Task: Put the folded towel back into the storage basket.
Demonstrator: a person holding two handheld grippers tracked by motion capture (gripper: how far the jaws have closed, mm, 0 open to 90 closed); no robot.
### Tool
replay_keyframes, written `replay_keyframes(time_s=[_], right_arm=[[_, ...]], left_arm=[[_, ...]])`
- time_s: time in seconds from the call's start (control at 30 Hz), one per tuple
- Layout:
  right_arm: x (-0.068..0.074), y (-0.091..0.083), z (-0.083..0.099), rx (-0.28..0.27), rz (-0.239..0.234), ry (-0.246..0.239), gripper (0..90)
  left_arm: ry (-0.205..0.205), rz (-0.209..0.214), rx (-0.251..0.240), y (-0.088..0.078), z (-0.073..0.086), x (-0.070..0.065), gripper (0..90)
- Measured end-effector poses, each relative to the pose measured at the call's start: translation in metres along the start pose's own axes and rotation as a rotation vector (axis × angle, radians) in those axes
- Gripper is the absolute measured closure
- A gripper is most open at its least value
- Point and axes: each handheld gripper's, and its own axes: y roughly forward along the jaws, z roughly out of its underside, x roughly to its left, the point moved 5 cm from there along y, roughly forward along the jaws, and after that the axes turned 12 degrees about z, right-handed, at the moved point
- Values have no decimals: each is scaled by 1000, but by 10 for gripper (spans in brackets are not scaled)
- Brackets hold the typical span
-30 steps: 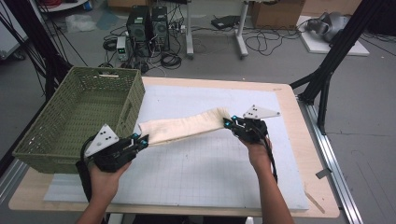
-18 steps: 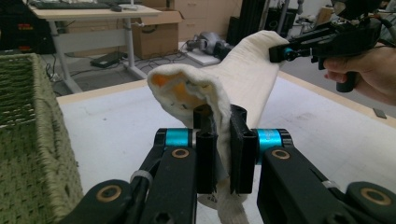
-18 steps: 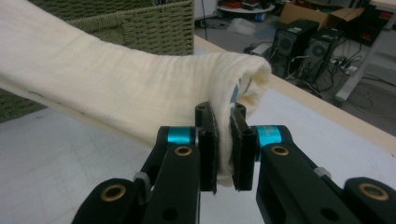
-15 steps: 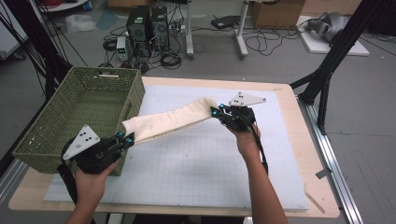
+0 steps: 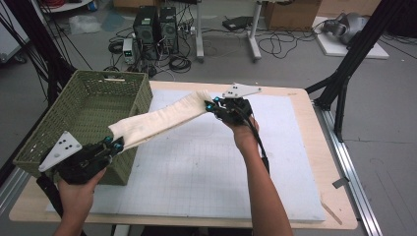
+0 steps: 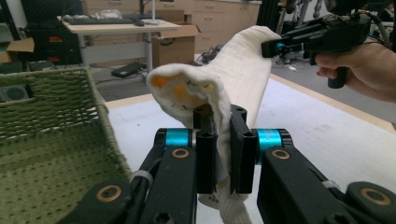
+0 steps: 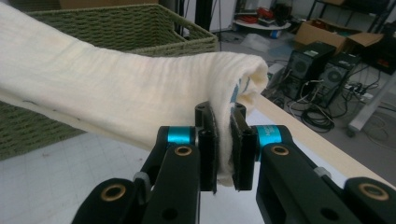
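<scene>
Cream cloth (image 5: 162, 120), folded into a long band, hangs stretched in the air above the desk (image 5: 206, 167), running from near the front right corner of the green woven basket (image 5: 83, 110) up and across to the far middle of the white mat (image 5: 221, 177). Left gripper (image 5: 115, 144) fingers (image 6: 205, 161) closed tight on the near end of the cloth; the end flares open above them, orange-yellow inside, in the left gripper view. Right gripper (image 5: 210, 105) fingers (image 7: 208, 149) clamped on the far end, the cloth edge curling over them in the right gripper view. The cloth is off the mat along its whole visible length. The basket sits at the desk's left edge, just beside the left gripper. Computer towers (image 5: 155, 24) and cables on the floor beyond the desk.
</scene>
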Motion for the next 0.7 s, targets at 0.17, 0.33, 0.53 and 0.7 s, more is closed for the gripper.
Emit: replay_keyframes(time_s=[0.17,0.33,0.53,0.7], right_arm=[[7,22,-17,-9,-22,-19,840],[12,39,-31,-17,-38,-27,840],[17,51,-40,-26,-54,-36,840],[25,65,-51,-29,-73,-39,840]], left_arm=[[3,-25,-12,-9,-3,6,828],[-3,-50,-24,-17,-5,13,828],[-7,-71,-28,-26,-6,19,828],[-9,-102,-36,-34,-8,24,828]])
